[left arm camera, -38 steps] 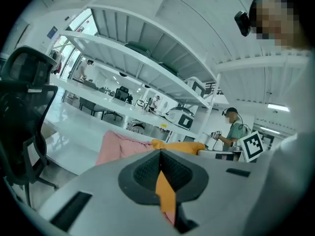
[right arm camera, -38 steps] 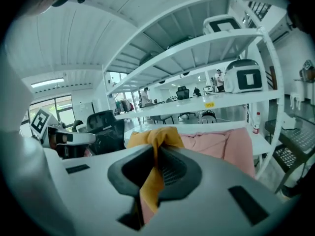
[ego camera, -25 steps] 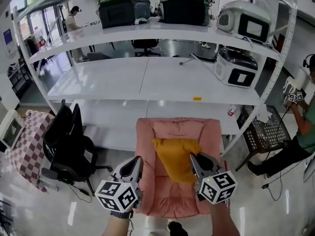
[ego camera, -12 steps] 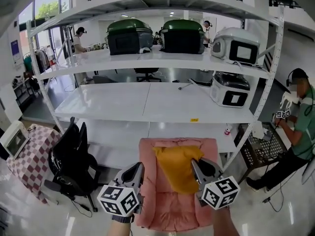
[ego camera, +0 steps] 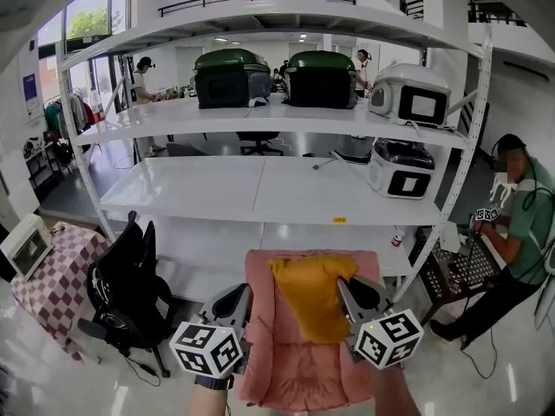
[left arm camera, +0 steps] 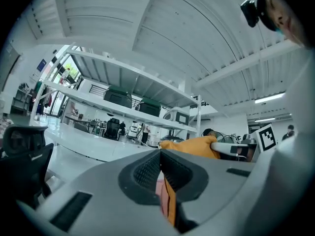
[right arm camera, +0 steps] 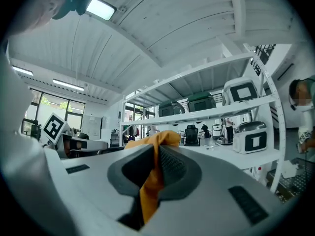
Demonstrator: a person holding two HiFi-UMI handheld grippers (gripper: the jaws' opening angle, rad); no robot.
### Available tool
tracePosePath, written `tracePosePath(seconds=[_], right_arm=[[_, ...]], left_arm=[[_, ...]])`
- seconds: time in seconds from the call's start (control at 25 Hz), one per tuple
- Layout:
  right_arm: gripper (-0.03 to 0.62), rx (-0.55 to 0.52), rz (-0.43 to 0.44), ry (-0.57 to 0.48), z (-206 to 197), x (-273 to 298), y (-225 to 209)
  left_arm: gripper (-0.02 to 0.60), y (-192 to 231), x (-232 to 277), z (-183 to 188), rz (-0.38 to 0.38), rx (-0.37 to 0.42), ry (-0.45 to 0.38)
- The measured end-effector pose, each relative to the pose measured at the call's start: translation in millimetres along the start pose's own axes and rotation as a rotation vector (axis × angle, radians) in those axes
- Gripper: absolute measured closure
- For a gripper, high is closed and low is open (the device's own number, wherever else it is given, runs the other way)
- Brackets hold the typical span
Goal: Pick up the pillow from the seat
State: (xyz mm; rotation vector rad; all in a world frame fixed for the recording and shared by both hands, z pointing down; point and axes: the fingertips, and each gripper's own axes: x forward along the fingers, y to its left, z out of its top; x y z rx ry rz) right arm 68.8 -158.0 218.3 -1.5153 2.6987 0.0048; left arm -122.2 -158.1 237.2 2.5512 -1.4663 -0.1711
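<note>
R tongs [ego camera: 349, 286], lower centre-right of head view, are clenched on the yellow pillow [ego camera: 308, 297] at its right edge; right gripper view shows fabric pinched btwn the pads. Edge grip prob. bc the pillow is too fat to span. Pillow hangs lower centre, in front of the pink seat [ego camera: 299, 375], seemingly clear of the cushion. L tongs [ego camera: 244, 295] are closed w/ nothing in them, just left of the pillow, prob. ready to steady it.
</note>
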Motion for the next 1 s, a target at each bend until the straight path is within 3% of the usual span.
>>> tracePosePath(seconds=[1.0], right_arm=[[0.568, -0.01, 0.001, -0.004, 5, -9, 15]], left_arm=[[0.575, -6, -15, 6, -0.006, 0.017, -0.012]])
